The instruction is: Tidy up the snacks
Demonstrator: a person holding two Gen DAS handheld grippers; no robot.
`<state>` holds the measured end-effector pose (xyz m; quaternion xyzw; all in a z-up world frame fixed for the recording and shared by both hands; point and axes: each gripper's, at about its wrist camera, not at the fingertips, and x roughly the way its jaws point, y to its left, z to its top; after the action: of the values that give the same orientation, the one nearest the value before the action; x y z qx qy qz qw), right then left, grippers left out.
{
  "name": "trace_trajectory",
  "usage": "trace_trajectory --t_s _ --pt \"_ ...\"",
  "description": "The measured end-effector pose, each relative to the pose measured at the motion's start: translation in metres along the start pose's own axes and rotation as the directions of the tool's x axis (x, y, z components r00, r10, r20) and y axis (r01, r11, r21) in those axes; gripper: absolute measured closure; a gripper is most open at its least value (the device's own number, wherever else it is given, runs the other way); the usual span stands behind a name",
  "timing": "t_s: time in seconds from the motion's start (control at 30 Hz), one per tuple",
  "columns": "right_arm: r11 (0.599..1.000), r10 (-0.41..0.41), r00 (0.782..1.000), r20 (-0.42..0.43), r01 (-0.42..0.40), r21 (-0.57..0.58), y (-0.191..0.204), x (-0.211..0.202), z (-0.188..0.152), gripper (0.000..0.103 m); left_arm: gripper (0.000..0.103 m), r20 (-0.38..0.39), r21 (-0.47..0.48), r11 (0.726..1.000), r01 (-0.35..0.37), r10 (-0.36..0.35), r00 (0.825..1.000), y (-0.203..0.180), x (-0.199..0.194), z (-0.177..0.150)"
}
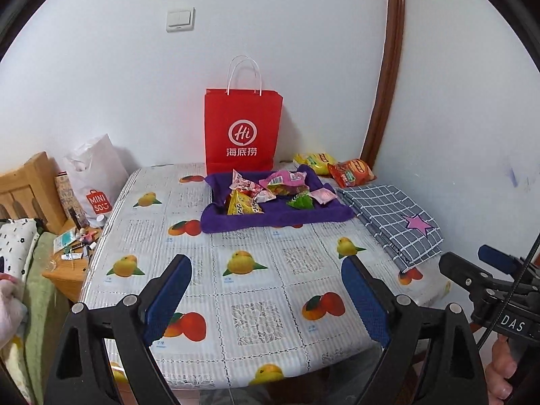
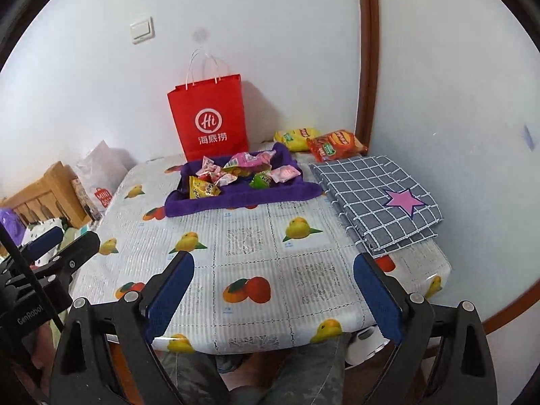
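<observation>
Snacks in the tray: we see a heap of small packets [image 1: 266,190] lying in a purple cloth tray [image 1: 270,217] at the far middle of the table [image 1: 256,290]; among them a yellow packet [image 1: 240,204] at the tray's near left, a green one [image 1: 301,201] near its right, pink ones between.
Snacks outside the tray: a yellow bag [image 1: 314,161] and an orange bag [image 1: 351,170] lie on the table behind the tray's right corner, by the wall, touching each other.
Around them: a red paper bag [image 1: 242,131] stands upright against the wall just behind the tray; a folded checked cloth [image 1: 391,219] with a pink star lies to the tray's right.
Left tongs [image 1: 266,290]: fingers wide apart, nothing between them, hovering over the near part of the table, well short of the tray.
Right tongs [image 2: 273,293]: likewise wide apart and empty, over the near edge, beside the left pair.
Step in hand: we judge this a pause between picks, both pairs of tongs free and away from the snacks; how much sorting is done we cannot tell.
Next move: we would reach forward across the table to one snack, most likely a loose bag by the wall or a packet in the tray, and close on its crimped edge, since thin crinkly wrappers slip and crush easily.
</observation>
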<state>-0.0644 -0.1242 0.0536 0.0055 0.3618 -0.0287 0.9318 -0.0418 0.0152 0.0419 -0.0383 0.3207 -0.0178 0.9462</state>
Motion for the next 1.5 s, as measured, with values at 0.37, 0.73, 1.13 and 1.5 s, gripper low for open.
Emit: trace_trajectory --t_s 0.37,0.73,1.13,1.5 --pt "1.000 -0.006 1.000 0.012 0.005 0.014 -0.0017 -0.0034 -0.0035 0.008 0.013 0.011 0.001 1.000 0.018 -0.018 1.000 -0.0003 -0.0085 -0.0004" --pt "1.000 -0.013 1.000 0.012 0.012 0.026 -0.0044 -0.0038 -0.0050 0.008 0.013 0.002 -0.003 1.000 0.020 -0.020 1.000 -0.0022 -0.0068 -0.0026" --pt "1.000 -0.012 1.000 0.012 0.011 0.026 -0.0023 -0.0048 -0.0067 0.008 0.013 0.002 0.004 1.000 0.027 -0.027 1.000 -0.0027 -0.0071 -0.0037" --pt "1.000 -0.011 1.000 0.013 0.010 0.027 -0.0010 -0.0054 -0.0079 0.008 0.013 0.000 0.008 1.000 0.028 -0.028 1.000 -0.0035 -0.0069 -0.0040"
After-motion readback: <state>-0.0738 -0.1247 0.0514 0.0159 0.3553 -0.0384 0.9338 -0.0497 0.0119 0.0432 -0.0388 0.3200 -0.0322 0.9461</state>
